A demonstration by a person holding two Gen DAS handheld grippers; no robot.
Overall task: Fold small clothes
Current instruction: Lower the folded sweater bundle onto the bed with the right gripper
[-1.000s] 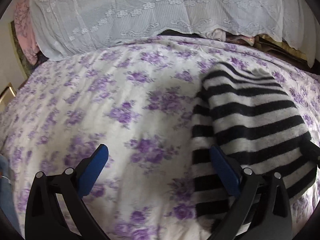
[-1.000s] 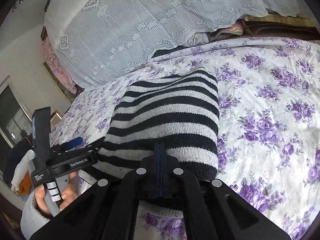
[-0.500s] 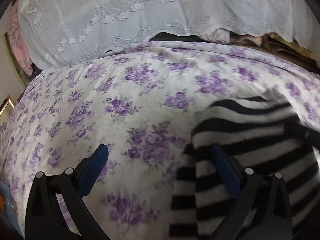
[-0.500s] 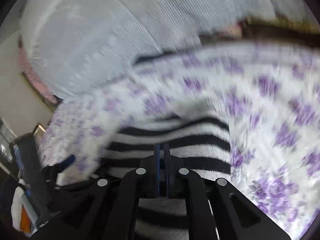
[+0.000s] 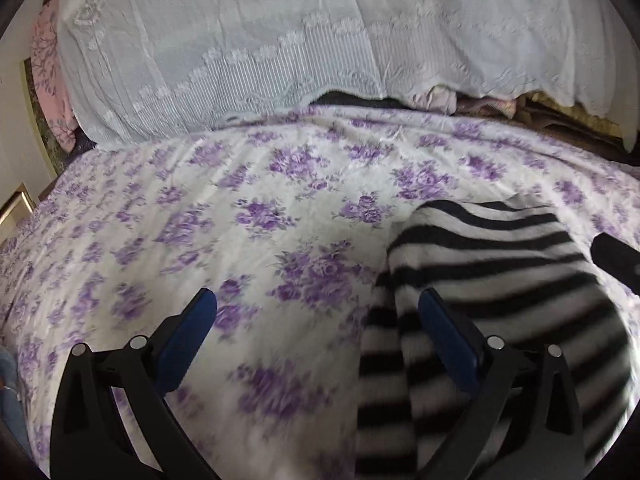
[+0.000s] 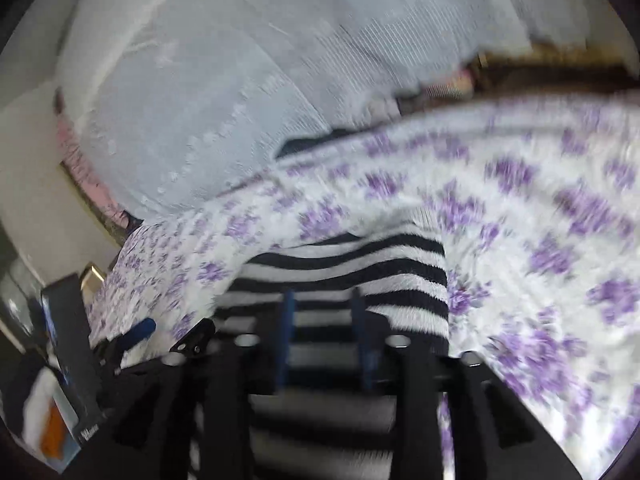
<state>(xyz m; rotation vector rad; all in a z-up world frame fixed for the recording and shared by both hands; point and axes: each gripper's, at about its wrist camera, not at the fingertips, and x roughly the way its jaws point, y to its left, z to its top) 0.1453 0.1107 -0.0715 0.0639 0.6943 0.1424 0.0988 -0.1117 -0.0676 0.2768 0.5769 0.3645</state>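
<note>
Striped knit (image 5: 492,280) lying on the floral bed (image 5: 240,208), soft, light and limp, best pinched at a hem corner; left tongs (image 5: 316,312) spread wide, right tongs (image 6: 322,312) parted over it.

A white bedspread printed with purple flowers (image 5: 256,216) covers the bed. At its far edge lies a sheer white lace cloth (image 5: 280,40) draped over a pile; a pink floral fabric (image 5: 46,68) shows beside its left end, and brownish folded textiles (image 5: 560,116) show under its right end.
</note>
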